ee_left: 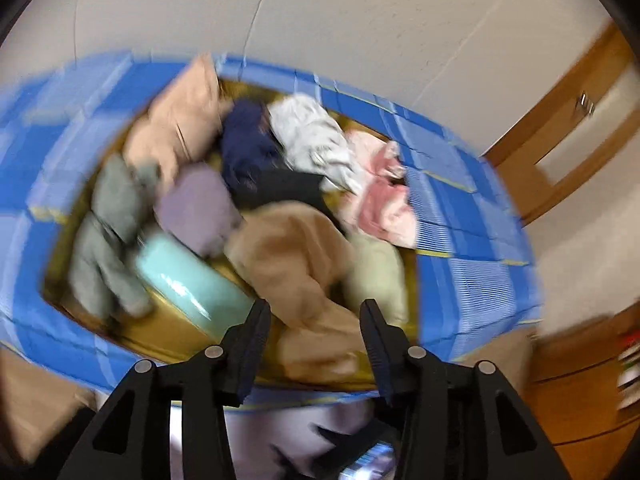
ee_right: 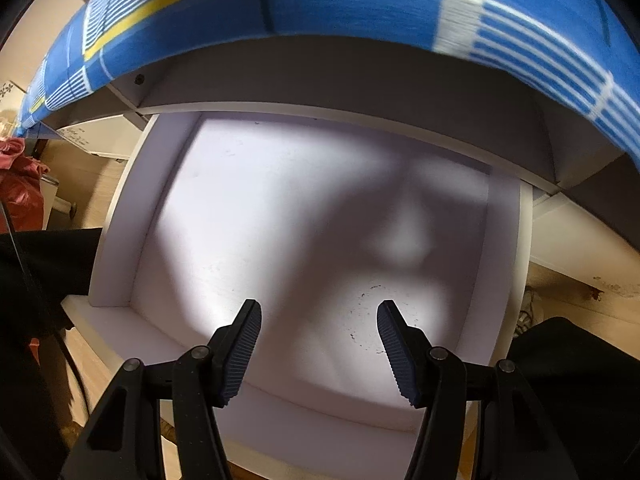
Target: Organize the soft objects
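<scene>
In the left wrist view a blue checked bin (ee_left: 460, 236) holds several soft items: a tan plush (ee_left: 296, 256), a grey plush (ee_left: 108, 232), a lilac piece (ee_left: 196, 208), a mint pillow (ee_left: 188, 280), navy cloth (ee_left: 248, 144), white cloth (ee_left: 312, 136) and pink cloth (ee_left: 380, 196). My left gripper (ee_left: 316, 312) is open and empty just above the bin's near side, over the tan plush. The view is blurred. My right gripper (ee_right: 320, 312) is open and empty in front of an empty white drawer (ee_right: 304, 216), under the blue checked bin (ee_right: 360, 0).
A wooden door (ee_left: 568, 120) and white wall (ee_left: 360, 20) stand behind the bin. A wooden shelf unit (ee_left: 588, 384) is at the right. In the right wrist view a red bag (ee_right: 20, 196) lies at the far left and black fabric (ee_right: 48, 264) beside it.
</scene>
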Available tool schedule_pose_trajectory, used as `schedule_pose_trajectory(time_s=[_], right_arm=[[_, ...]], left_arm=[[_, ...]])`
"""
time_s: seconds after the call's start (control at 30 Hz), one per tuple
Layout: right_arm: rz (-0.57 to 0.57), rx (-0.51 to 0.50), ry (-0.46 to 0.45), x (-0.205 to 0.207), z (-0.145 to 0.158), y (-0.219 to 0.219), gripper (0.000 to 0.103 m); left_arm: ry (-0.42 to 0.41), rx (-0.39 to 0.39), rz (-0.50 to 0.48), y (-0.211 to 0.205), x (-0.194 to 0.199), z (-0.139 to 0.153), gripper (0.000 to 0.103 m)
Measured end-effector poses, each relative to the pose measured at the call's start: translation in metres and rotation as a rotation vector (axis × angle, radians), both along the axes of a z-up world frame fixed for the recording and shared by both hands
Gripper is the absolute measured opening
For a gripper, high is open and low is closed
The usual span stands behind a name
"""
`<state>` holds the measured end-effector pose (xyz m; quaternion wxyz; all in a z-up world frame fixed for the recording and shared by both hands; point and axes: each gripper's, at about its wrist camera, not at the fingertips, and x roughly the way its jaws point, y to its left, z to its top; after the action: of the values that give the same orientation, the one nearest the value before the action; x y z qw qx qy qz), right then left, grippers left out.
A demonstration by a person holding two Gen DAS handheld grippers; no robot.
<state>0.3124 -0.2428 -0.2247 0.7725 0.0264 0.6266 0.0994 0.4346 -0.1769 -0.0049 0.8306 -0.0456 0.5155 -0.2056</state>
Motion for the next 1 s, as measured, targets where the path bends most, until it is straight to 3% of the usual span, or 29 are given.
schedule_pose_trajectory(time_s=[0.17, 0.27, 0.4, 0.47, 0.57, 0.8, 0.9, 1.0], right_arm=[[-0.005, 0.003, -0.001, 0.001, 0.001, -0.001, 0.061], [-0.021, 0.014, 0.002, 0.002, 0.001, -0.004, 0.061], [-0.030, 0.028, 0.001, 0.003, 0.002, -0.004, 0.061], [-0.031, 0.032, -0.003, 0.002, 0.004, -0.005, 0.061], [-0.043, 0.038, -0.009, 0.000, 0.007, -0.009, 0.062], [-0.066, 0.035, -0.020, -0.006, 0.014, -0.016, 0.066], [-0.074, 0.039, -0.034, -0.012, 0.021, -0.019, 0.069], [-0.082, 0.030, -0.089, -0.019, 0.037, -0.022, 0.073]], left_arm=[[-0.026, 0.179, -0.013, -0.012, 0.019, -0.012, 0.031], [0.018, 0.208, -0.066, -0.024, 0.021, -0.028, 0.027], [-0.020, 0.221, -0.109, -0.033, 0.011, -0.031, 0.027], [-0.039, 0.215, -0.114, -0.032, 0.004, -0.026, 0.028], [-0.113, 0.177, -0.102, -0.021, -0.015, -0.010, 0.038], [-0.318, 0.127, -0.118, 0.025, -0.077, 0.012, 0.039], [-0.302, 0.104, -0.083, 0.048, -0.094, 0.002, 0.039], [-0.210, 0.073, -0.015, 0.078, -0.102, -0.019, 0.039]])
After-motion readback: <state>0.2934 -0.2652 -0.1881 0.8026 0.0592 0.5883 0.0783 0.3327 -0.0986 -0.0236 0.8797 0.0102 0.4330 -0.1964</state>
